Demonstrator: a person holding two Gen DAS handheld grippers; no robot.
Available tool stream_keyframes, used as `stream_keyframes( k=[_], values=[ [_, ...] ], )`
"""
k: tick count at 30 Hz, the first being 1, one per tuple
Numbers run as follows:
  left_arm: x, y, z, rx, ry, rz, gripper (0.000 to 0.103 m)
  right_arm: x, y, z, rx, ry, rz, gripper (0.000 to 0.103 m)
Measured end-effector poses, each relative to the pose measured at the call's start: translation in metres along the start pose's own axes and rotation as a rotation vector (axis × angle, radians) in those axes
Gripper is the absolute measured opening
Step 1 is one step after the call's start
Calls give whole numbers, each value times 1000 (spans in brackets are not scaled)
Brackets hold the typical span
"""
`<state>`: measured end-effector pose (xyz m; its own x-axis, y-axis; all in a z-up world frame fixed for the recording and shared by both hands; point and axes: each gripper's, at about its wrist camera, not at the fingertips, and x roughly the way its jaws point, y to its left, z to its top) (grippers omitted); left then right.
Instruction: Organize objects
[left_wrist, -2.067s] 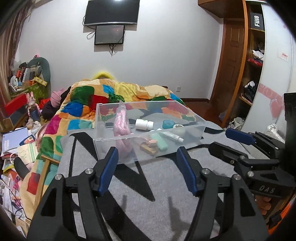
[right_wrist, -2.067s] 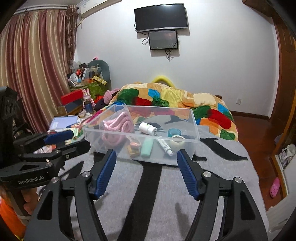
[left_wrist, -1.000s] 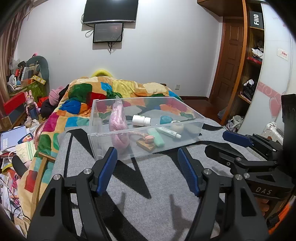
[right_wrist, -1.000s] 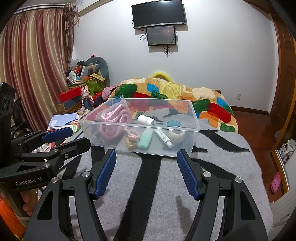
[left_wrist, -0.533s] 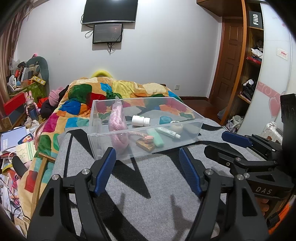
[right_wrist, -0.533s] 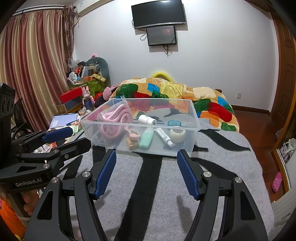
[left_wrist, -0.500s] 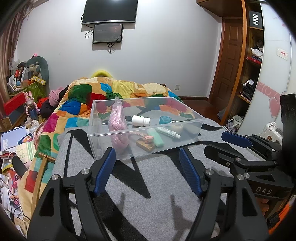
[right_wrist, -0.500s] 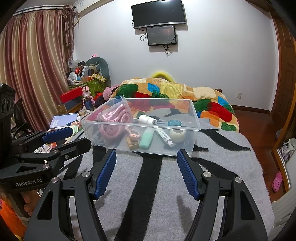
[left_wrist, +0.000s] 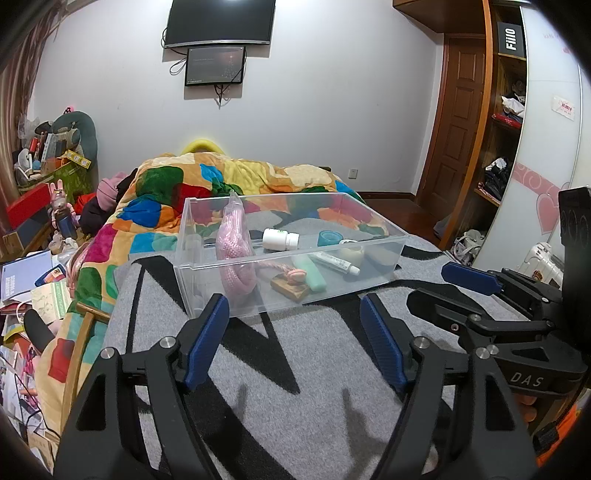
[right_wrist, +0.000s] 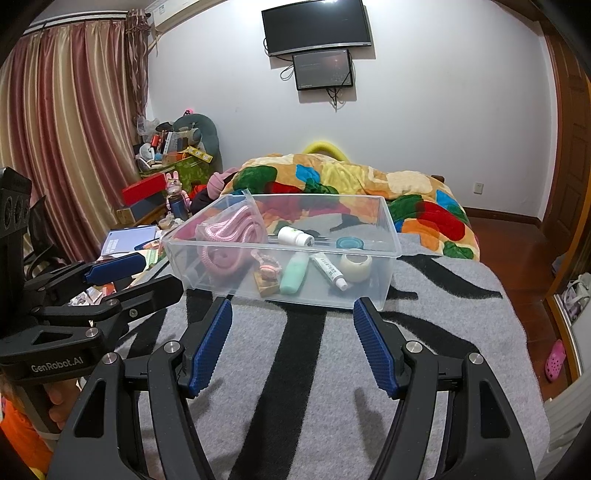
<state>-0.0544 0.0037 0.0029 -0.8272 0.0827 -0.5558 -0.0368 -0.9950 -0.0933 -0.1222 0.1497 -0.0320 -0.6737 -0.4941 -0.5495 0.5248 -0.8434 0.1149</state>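
Observation:
A clear plastic bin (left_wrist: 384, 258) (right_wrist: 384, 273) sits on the grey and black blanket (left_wrist: 295, 369) (right_wrist: 443, 332). It holds a pink rope in a bag (left_wrist: 234, 243) (right_wrist: 231, 236), a white bottle (left_wrist: 279, 239) (right_wrist: 293, 235), a green tube (left_wrist: 309, 275) (right_wrist: 293, 275), a white tube (left_wrist: 334, 262) (right_wrist: 328, 271), a tape roll (right_wrist: 355, 266), a teal lid (left_wrist: 330, 237) (right_wrist: 349, 243) and a wooden block (left_wrist: 290, 291) (right_wrist: 267, 286). My left gripper (left_wrist: 295, 332) and right gripper (right_wrist: 291, 336) are both open and empty, just short of the bin's near wall.
A colourful quilt (left_wrist: 221, 184) (right_wrist: 351, 184) covers the bed behind the bin. Clutter, books and boxes (left_wrist: 33, 240) (right_wrist: 155, 199) lie at the left. A wardrobe and door (left_wrist: 480, 129) stand at the right. The blanket's edge drops off at the right (right_wrist: 532, 369).
Both grippers have drawn back a little from the bin, which now looks slightly smaller and farther. Both stay open and empty.

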Motion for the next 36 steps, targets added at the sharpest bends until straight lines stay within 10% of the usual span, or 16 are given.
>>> stream_keyframes(
  k=[13,36],
  values=[
    [-5,-5,-1,4,-18,4,95,1,1,-2,9,6,4,65],
    [-3,1,-2,-23,0,-10,97,-1,-3,-2,21,1,0,74]
  ],
)
